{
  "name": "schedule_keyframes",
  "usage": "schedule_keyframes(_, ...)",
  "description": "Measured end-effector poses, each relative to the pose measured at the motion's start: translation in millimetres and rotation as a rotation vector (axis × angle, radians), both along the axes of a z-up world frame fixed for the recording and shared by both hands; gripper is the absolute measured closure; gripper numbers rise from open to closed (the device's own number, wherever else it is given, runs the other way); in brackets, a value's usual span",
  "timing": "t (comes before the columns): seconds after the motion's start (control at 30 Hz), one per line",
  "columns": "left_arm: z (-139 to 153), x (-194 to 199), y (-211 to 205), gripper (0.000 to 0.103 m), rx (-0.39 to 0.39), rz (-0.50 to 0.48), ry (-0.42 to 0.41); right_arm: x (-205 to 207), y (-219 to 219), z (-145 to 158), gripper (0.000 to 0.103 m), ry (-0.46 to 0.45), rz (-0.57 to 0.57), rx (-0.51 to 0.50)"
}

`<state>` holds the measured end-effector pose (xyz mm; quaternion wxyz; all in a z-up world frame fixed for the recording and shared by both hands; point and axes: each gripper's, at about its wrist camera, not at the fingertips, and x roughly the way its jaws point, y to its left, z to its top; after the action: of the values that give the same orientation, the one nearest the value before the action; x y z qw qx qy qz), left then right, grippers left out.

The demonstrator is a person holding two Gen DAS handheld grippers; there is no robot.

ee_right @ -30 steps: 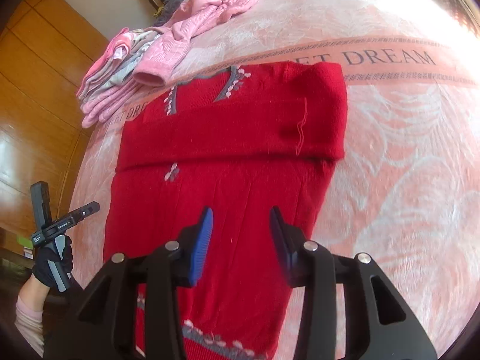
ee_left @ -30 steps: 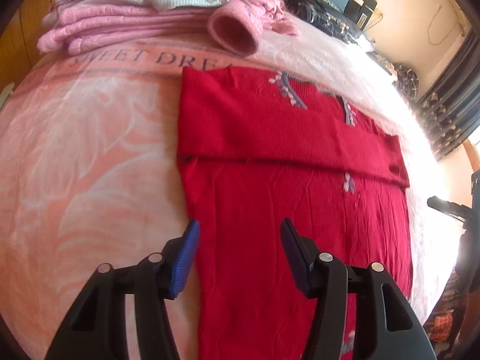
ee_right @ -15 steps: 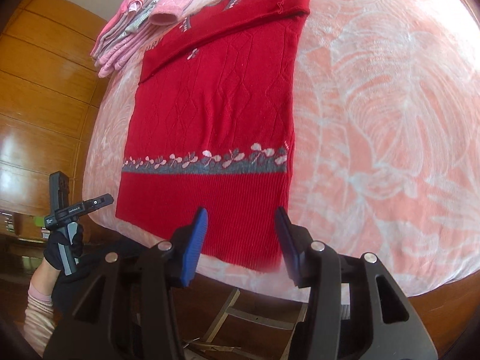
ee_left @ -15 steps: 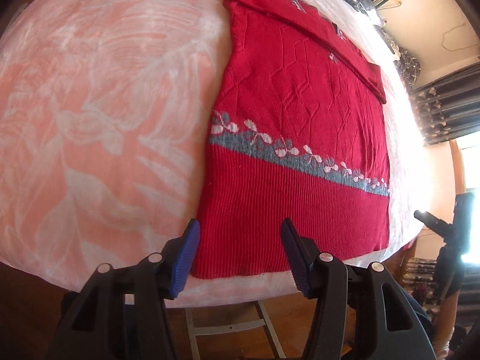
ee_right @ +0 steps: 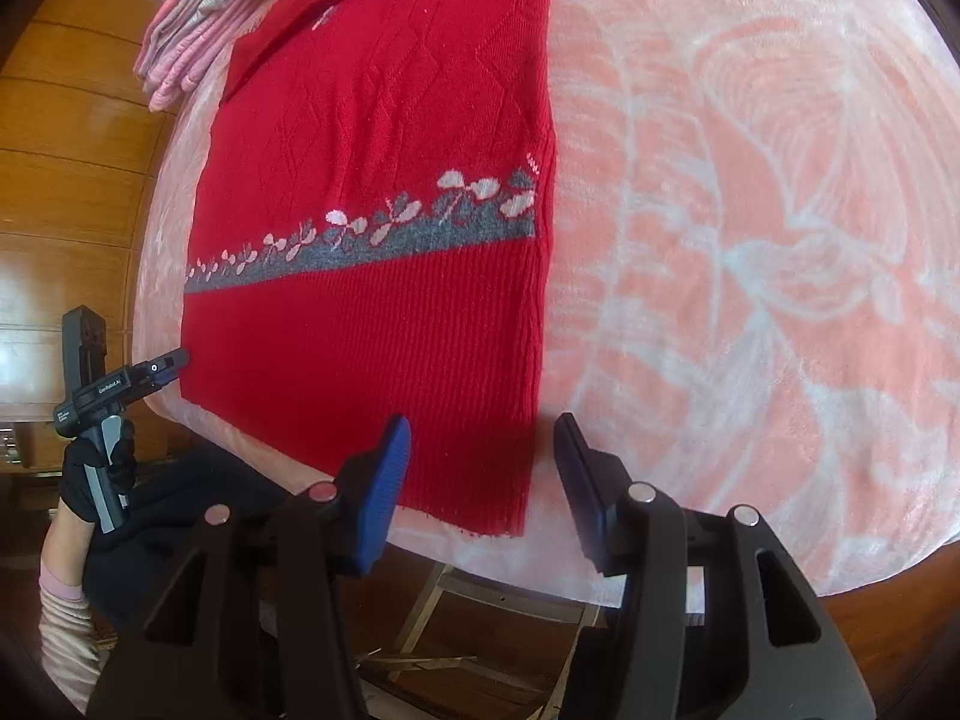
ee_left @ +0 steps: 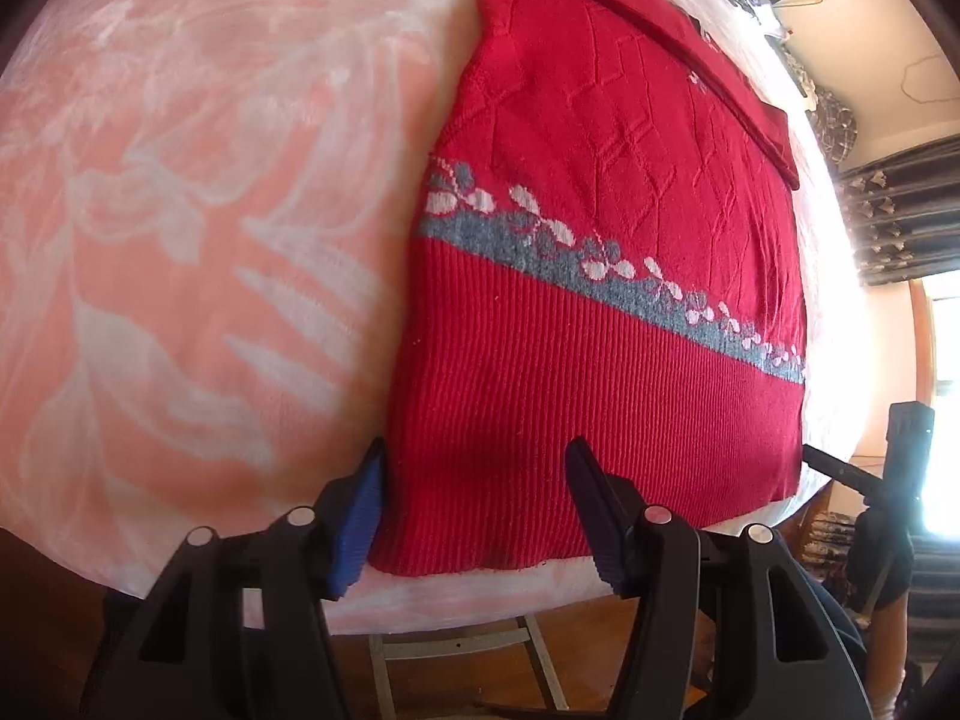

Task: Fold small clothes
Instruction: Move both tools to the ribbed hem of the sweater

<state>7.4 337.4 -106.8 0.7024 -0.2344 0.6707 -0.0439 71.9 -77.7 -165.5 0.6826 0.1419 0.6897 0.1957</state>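
A red knitted sweater [ee_left: 600,300] with a grey band of pale flowers lies flat on the pink blanket [ee_left: 180,210], its sleeves folded across the far end. My left gripper [ee_left: 474,510] stands open at the hem's near left corner, one finger on each side of that corner. In the right wrist view the same sweater [ee_right: 372,240] shows its near right corner between the open fingers of my right gripper [ee_right: 480,480]. Neither gripper has closed on the cloth. The left gripper [ee_right: 120,378] also shows at the hem's far side.
A stack of folded pink clothes [ee_right: 198,18] sits beyond the sweater's collar. The blanket's front edge [ee_right: 540,570] drops off to a wooden floor and a chair frame [ee_left: 456,648]. Wooden panelling [ee_right: 72,180] stands on the left, dark curtains [ee_left: 900,210] on the right.
Both grippers have drawn back from the sweater's middle to its hem and moved in close to its two near corners. They stayed open throughout.
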Motion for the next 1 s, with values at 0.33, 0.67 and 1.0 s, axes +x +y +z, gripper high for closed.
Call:
schedule_keyframes(0.33, 2, -3, 7, 0.045, -0.022, -0.034, -0.023, -2, -8, -3, 0.054, 0.008, 0.034, 0.024)
schedule_keyframes(0.67, 1, -3, 6, 0.046, -0.018, -0.052, -0.020, -3, -2, -9, 0.050, 0.018, 0.056, 0.073)
schedule_keyframes(1.0, -5, -6, 6, 0.067, -0.100, -0.023, 0.003, -3, 2, -9, 0.052, 0.015, 0.076, 0.089)
